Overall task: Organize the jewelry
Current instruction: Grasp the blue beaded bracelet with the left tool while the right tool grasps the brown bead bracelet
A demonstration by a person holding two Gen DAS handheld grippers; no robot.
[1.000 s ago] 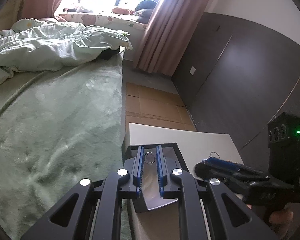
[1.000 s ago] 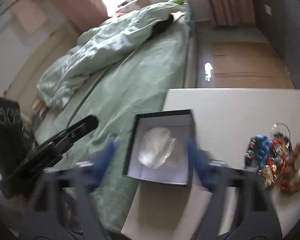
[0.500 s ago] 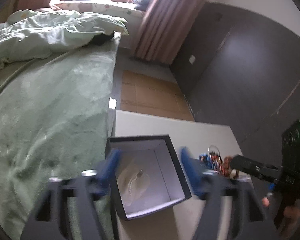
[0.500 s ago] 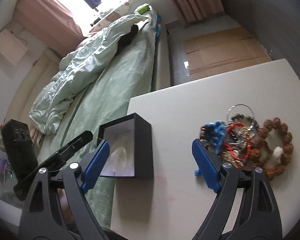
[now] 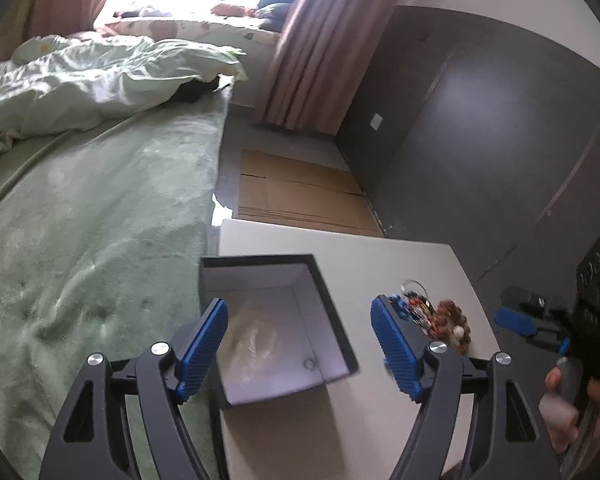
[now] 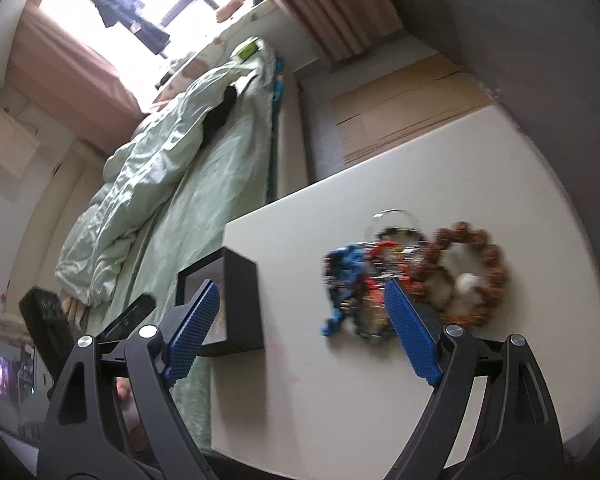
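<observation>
Jewelry pile [image 6: 412,276]: a heap of bead bracelets on the bench, well to the right of the box; blurred in the right wrist view, so single pieces are hard to separate.
Brown bracelet [image 6: 474,270]: large brown beads in a ring, on the side of the pile farthest from the box, with a pale lump inside the ring.
Blue piece [image 6: 346,276]: on the side of the pile nearest the box.
Clear ring [image 6: 392,220]: a thin hoop at the far edge of the pile, away from the camera.
Box [image 5: 272,320]: black outside, white inside, lid off, standing at the bench's left edge next to the bed.
Ring [image 5: 310,365]: a small ring on the box floor, near the box's near right corner.
Pale pad [image 5: 254,342]: a crumpled whitish thing in the box, left of the ring.
Left hand-held gripper [image 5: 300,346]: spread wide and holding nothing, hanging above the box; its left blue pad is over the box's left wall, its right pad between the box and the pile.
Right hand-held gripper [image 6: 302,330]: spread wide and holding nothing, to the right of the box; its right pad overlaps the pile in the view, contact cannot be told.
Bench [image 6: 460,168]: a pale flat top, carrying the box and the pile.
Bed [image 5: 80,220]: green cover, left of the box, a rumpled quilt farther off.
</observation>
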